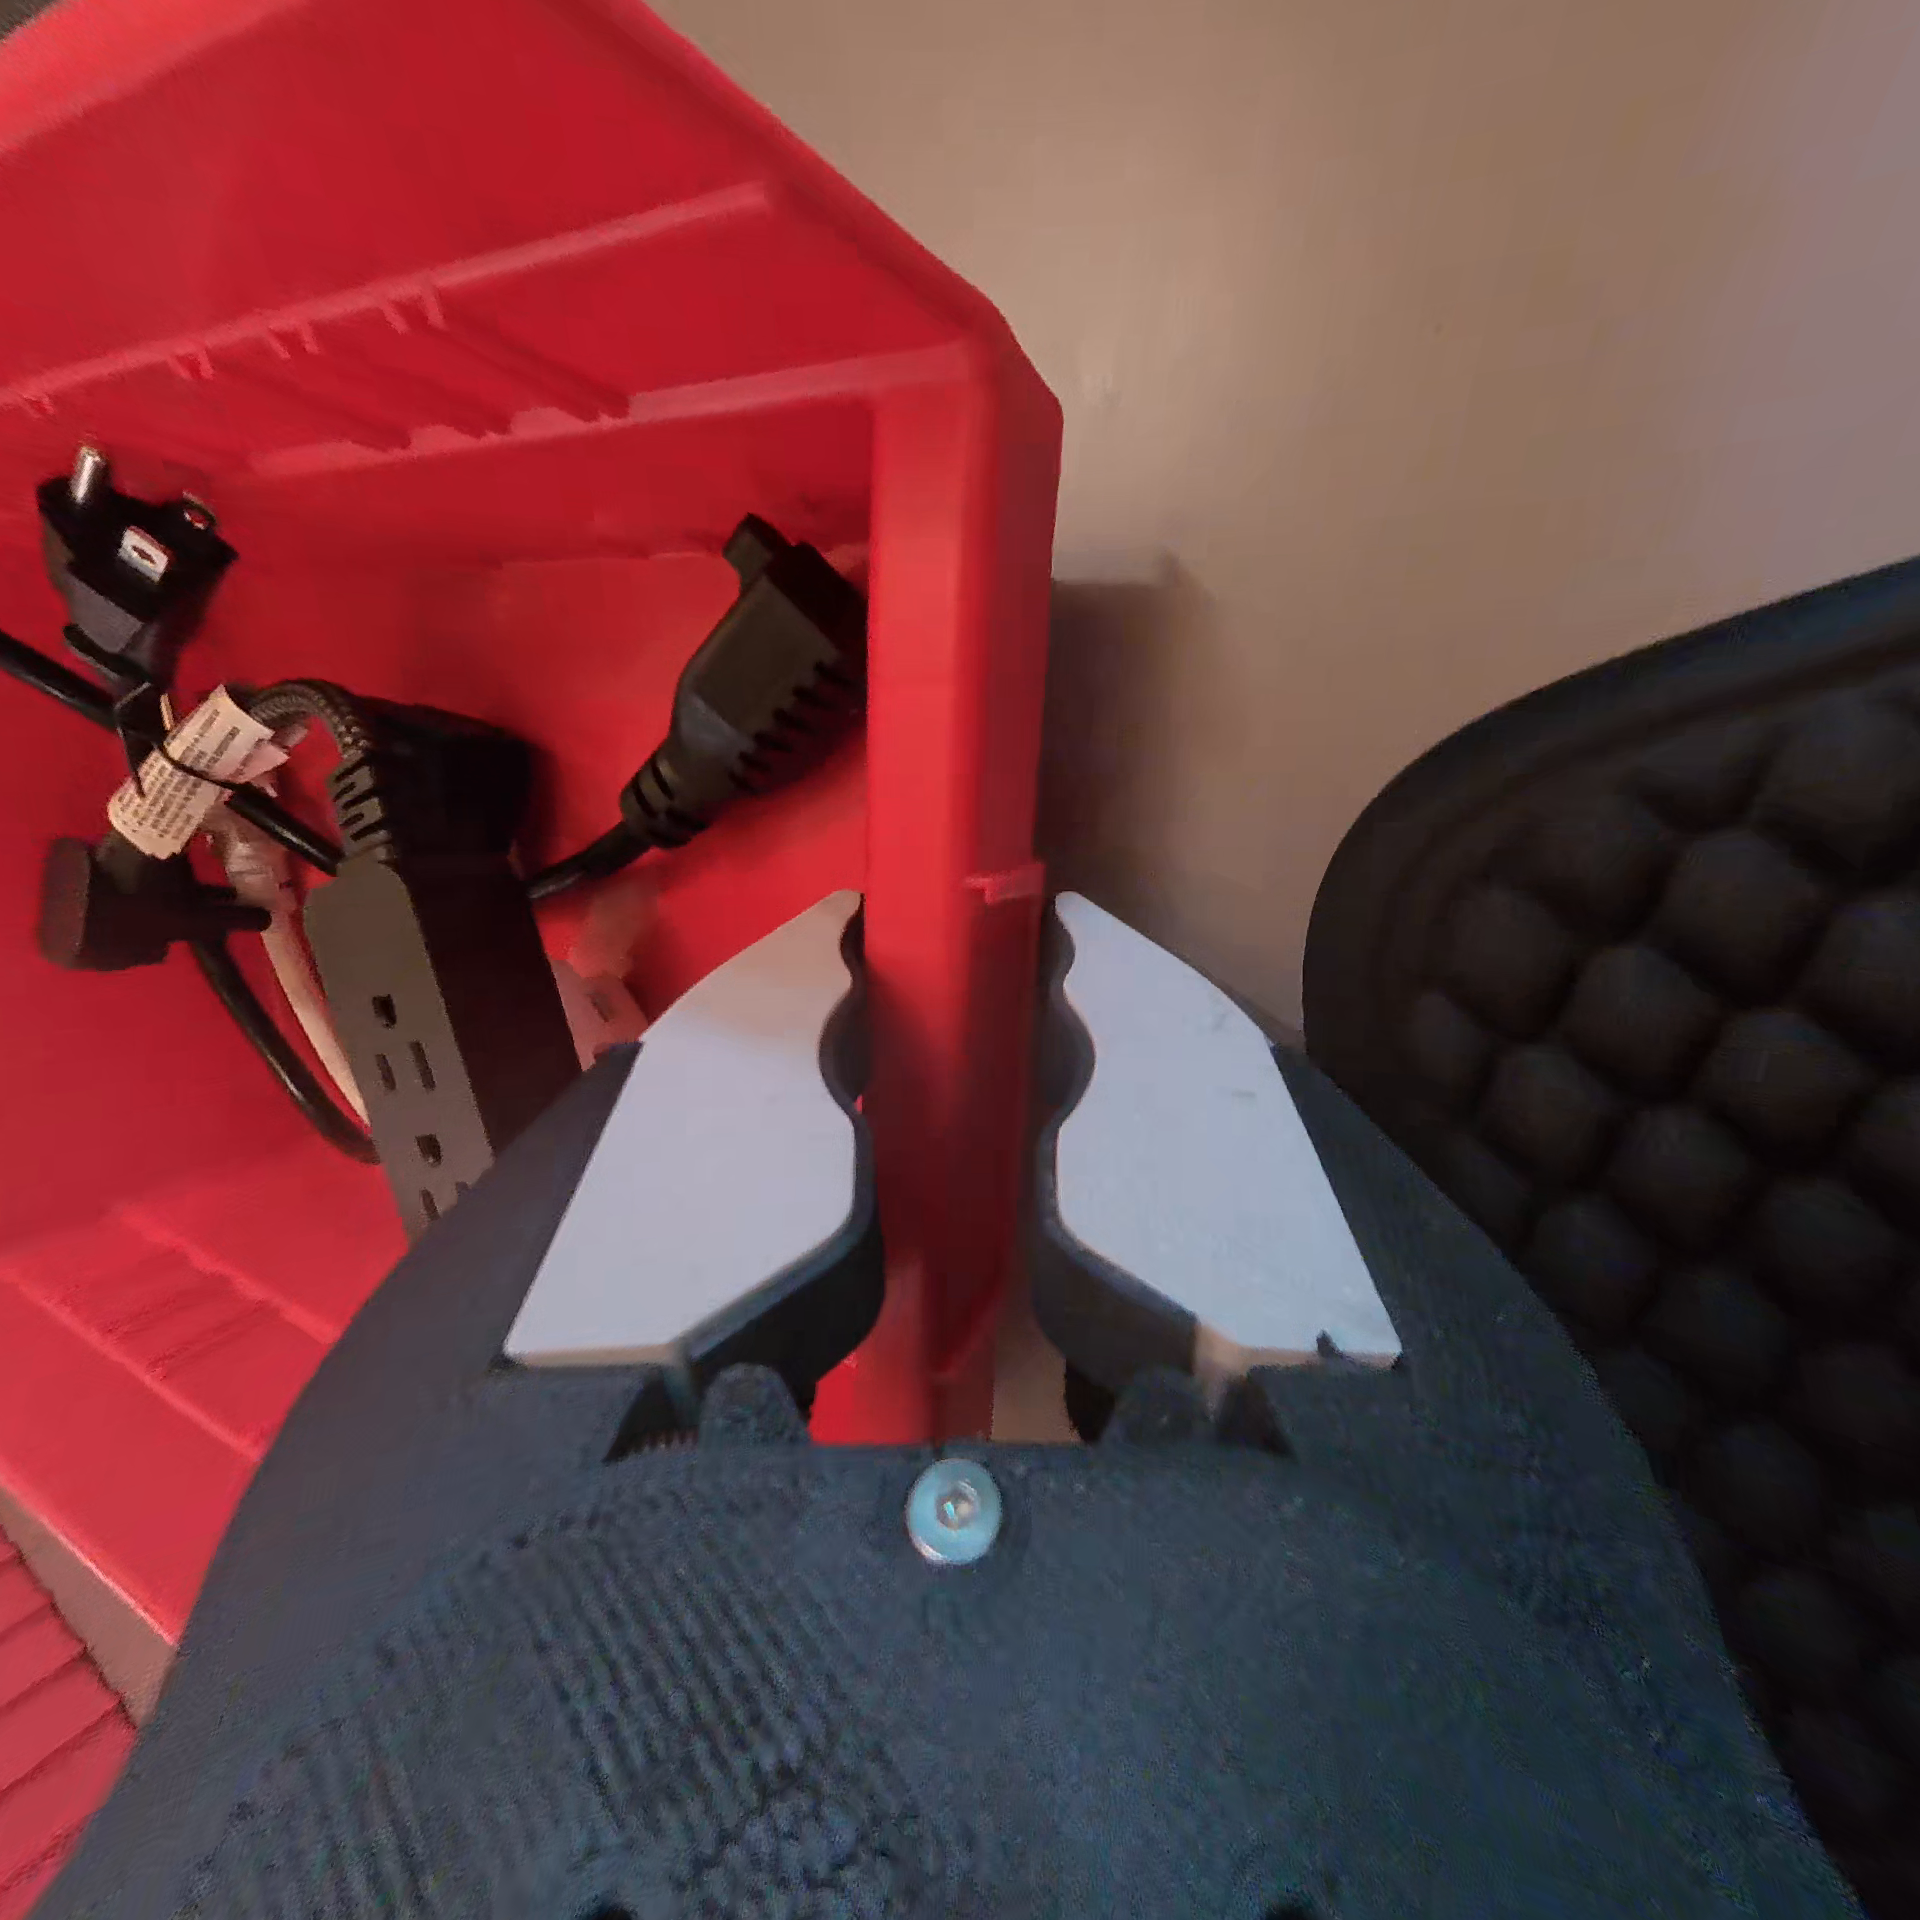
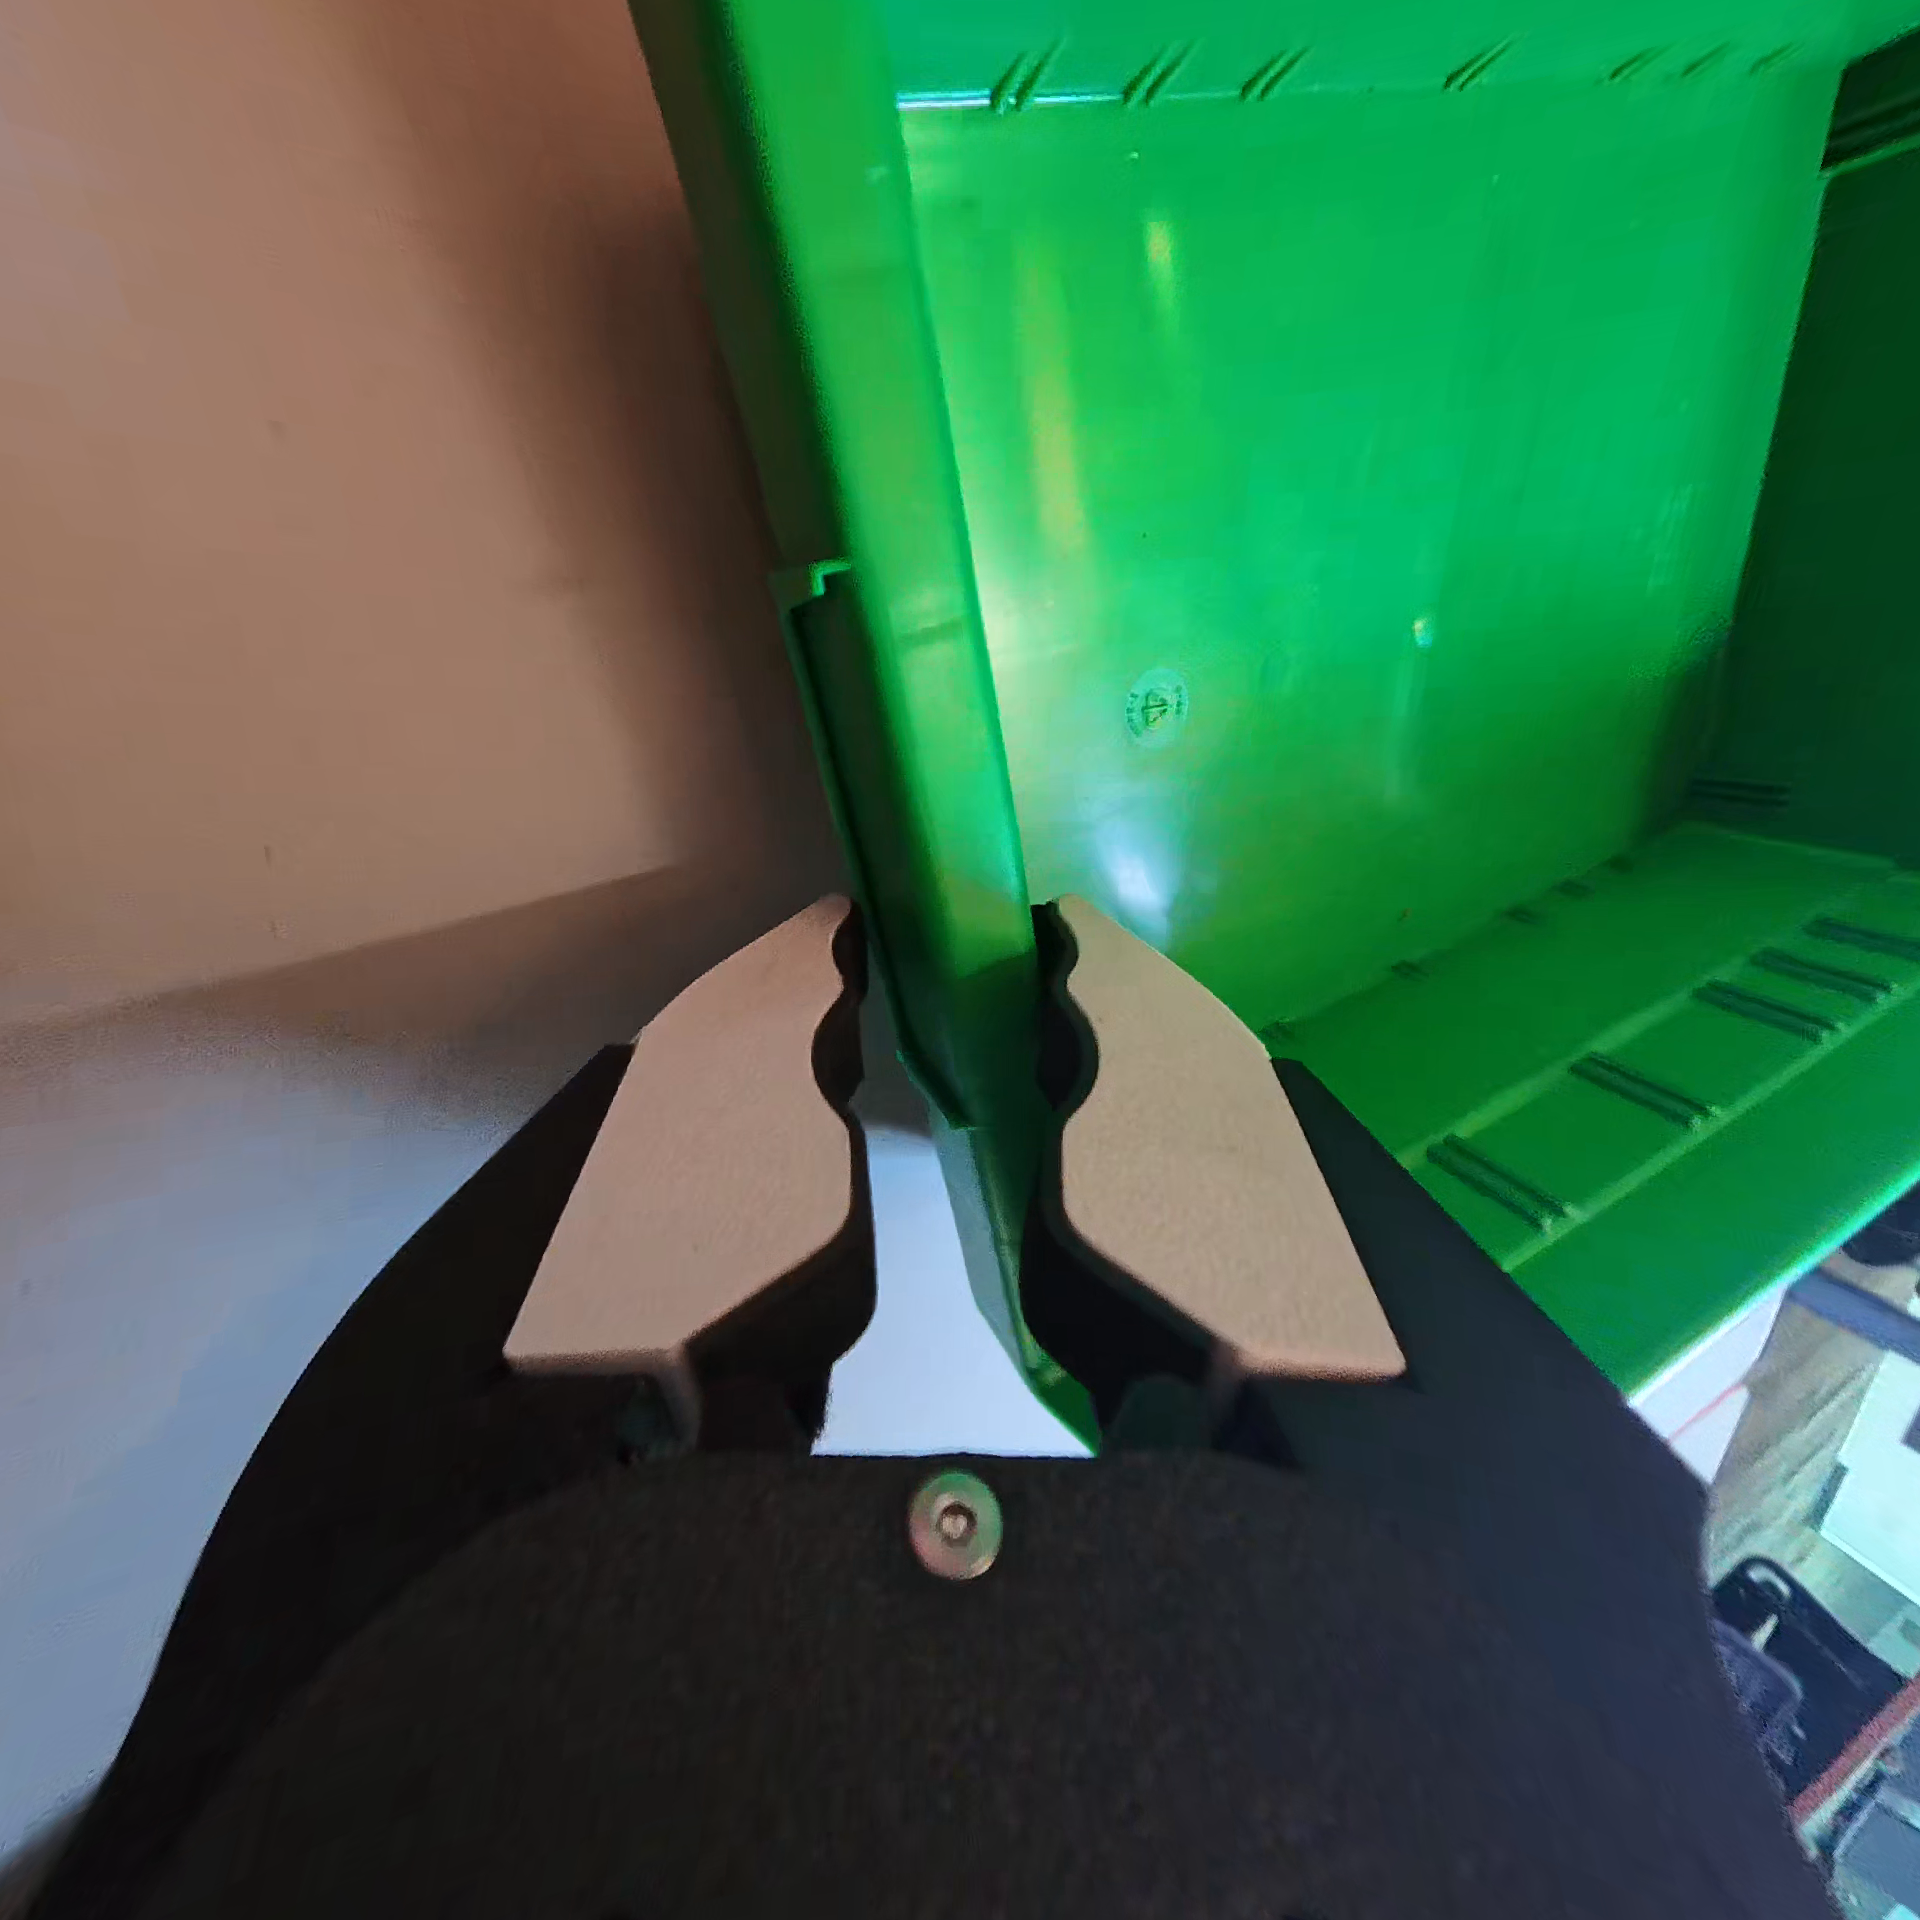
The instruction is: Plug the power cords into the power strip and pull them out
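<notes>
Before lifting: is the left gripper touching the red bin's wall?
Touching. Left wrist view: left gripper clamps red bin wall, both fingers pressed against it.

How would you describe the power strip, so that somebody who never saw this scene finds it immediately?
Look into the red bin, whose wall the left tongs clamp. Among the black cords inside lies the power strip, a long grey bar with a row of slotted outlets. Its flat grey shape distinguishes it from the black plug and black cables around it.
</notes>
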A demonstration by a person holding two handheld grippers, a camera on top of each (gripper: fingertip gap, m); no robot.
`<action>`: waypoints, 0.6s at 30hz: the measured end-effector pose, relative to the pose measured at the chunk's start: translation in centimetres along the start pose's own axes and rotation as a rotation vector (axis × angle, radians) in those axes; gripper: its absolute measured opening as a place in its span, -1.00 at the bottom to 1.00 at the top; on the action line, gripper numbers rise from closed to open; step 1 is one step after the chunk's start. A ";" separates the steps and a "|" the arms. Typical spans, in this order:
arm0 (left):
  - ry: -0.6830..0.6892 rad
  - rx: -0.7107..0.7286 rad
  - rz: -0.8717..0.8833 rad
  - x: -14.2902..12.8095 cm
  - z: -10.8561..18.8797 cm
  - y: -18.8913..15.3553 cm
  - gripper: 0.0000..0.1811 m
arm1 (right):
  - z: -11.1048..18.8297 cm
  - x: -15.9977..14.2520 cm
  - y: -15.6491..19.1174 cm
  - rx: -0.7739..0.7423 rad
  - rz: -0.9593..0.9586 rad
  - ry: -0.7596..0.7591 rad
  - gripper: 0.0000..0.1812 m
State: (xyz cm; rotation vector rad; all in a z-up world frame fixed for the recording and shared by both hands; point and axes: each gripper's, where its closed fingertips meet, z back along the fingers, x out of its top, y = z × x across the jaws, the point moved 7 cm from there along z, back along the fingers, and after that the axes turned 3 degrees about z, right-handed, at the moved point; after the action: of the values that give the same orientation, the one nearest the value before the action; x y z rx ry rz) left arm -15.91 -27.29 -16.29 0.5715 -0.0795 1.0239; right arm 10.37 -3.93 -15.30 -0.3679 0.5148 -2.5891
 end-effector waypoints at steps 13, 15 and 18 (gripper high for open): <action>-0.043 -0.014 -0.021 1.8 -1.0 0.5 -0.68 | 1.2 -9.2 0.1 -0.115 -0.142 0.050 -0.64; -0.048 -0.012 -0.029 1.8 -1.1 0.7 -0.68 | 1.1 -9.6 -0.3 -0.147 -0.147 0.056 -0.63; -0.054 -0.006 -0.052 1.8 -1.4 1.1 -0.68 | 0.8 -9.6 -0.9 -0.180 -0.141 0.057 -0.58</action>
State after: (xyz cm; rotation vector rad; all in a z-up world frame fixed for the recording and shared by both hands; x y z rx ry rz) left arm -16.16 -24.77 -16.39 0.5928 -0.1153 0.9575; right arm 18.50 1.37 -15.78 -0.4037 0.7713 -2.7032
